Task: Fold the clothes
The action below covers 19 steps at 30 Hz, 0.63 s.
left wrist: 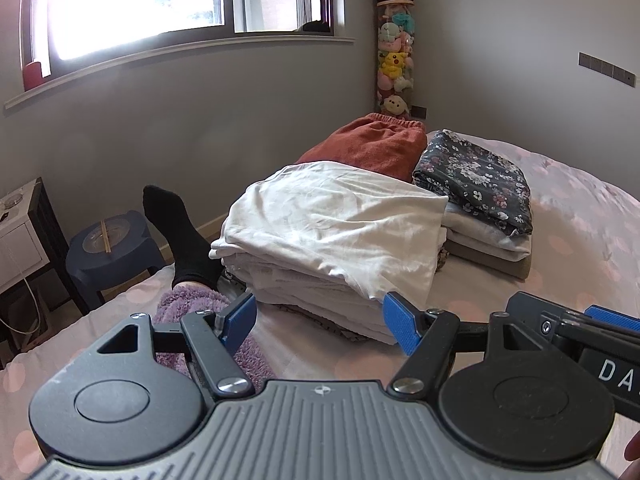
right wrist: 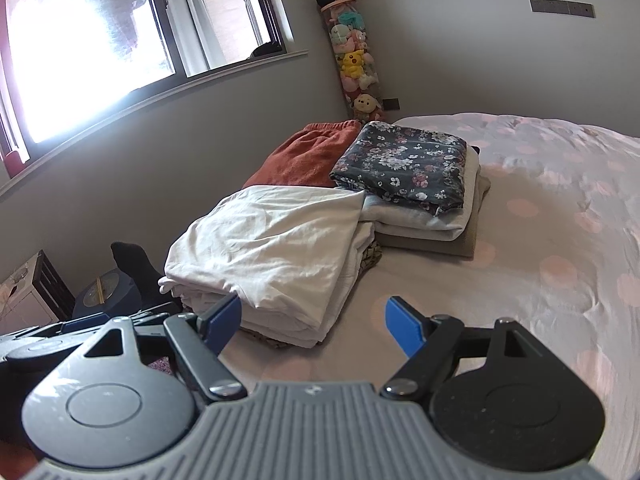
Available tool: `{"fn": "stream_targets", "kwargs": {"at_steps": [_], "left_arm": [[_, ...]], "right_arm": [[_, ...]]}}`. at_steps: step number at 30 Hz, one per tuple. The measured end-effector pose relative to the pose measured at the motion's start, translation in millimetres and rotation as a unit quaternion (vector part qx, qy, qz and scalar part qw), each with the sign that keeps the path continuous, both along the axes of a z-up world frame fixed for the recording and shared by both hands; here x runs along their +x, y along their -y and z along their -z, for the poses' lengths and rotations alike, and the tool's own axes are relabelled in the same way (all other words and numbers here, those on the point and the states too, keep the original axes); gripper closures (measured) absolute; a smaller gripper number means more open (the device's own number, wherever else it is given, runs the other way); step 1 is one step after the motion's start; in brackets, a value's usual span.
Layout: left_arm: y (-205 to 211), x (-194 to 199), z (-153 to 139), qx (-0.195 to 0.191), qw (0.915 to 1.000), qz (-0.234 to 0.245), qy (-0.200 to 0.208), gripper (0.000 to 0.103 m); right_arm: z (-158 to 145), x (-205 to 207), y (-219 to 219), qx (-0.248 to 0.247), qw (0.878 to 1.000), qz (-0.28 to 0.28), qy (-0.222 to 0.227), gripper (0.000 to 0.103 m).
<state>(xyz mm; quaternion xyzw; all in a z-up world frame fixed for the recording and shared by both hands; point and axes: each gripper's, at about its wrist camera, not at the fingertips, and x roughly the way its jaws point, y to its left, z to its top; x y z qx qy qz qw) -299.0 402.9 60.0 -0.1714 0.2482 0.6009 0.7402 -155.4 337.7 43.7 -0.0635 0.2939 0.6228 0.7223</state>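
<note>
Both your claws are released with nothing between the pads: the left claw hangs just short of the near edge of the white stack, and the right claw sits beside that same stack's near corner, over bare bed.

The clothes lie toward the window-side edge of the bed, in 3 piles: the white stack nearest you, the floral stack just beside it toward the middle of the bed, and a rust-red garment behind them, against the far edge by the wall.

What could go wrong from here, as I judge it:

1. The top white sheet drapes loosely over the layers below. If you pinch only its hanging edge, it will likely slide off alone and undo the fold.
2. If you push a pad low into the pile, you may catch several layers and drag the whole stack toward you.
3. The white stack touches the floral stack, so a sideways tug could skew both.
4. The 2 claws are very close together; the right one shows at the right margin of the left wrist view. They could knock if you swing either one.
5. A leg in a black sock and purple fleece lies just left of the left claw, and a blue pad could snag the fleece.
</note>
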Motion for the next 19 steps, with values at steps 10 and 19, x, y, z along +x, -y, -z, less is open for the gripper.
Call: {"fn": "stream_targets", "kwargs": {"at_steps": [10,19], "left_arm": [[1.9,5.2,0.4,-0.005,1.0,0.005,-0.007,0.034],[3.4,6.0,1.1,-0.007,0.9999,0.007,-0.008,0.034]], "right_arm": [[3.8,4.4,3.4,0.001,1.0,0.003,-0.011,0.022],[4.8,6.1,4.2,0.0,1.0,0.004,-0.015,0.022]]}}
